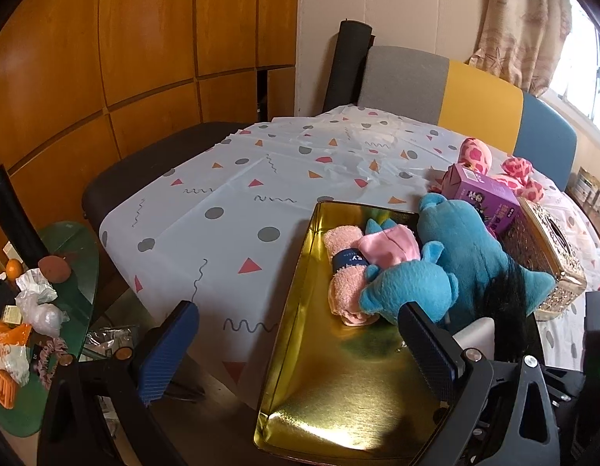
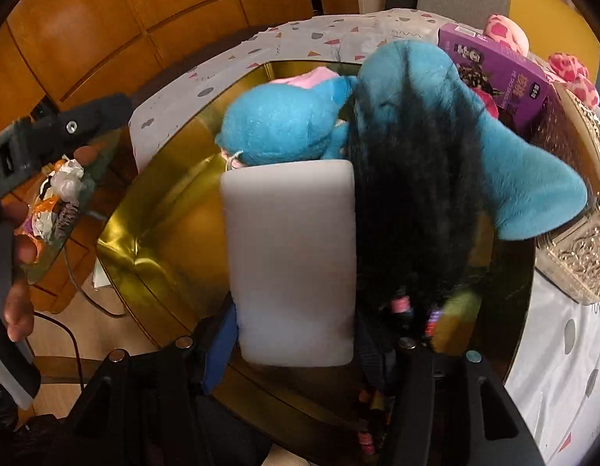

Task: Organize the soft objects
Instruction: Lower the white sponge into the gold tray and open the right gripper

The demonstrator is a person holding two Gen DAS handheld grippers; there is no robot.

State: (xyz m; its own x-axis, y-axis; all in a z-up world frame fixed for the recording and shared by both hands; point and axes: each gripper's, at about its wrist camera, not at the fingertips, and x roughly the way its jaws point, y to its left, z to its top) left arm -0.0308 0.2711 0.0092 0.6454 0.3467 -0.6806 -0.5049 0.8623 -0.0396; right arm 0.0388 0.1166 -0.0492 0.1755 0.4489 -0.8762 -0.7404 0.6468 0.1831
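My right claw (image 2: 296, 334) grips a pale grey foam block (image 2: 292, 260) over the gold metal tray (image 1: 300, 349) w/ blue plush toys (image 1: 412, 287); left claw (image 1: 300, 349) open, empty. Patterned white tablecloth covers table (image 1: 230, 209); orange wood panels (image 1: 105, 70) behind.

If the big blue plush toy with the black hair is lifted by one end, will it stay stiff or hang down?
The big blue plush toy will probably sag: it already slumps over the gold tray rim. It looks light, being fluffy. Its black hair hangs loose and may catch things.
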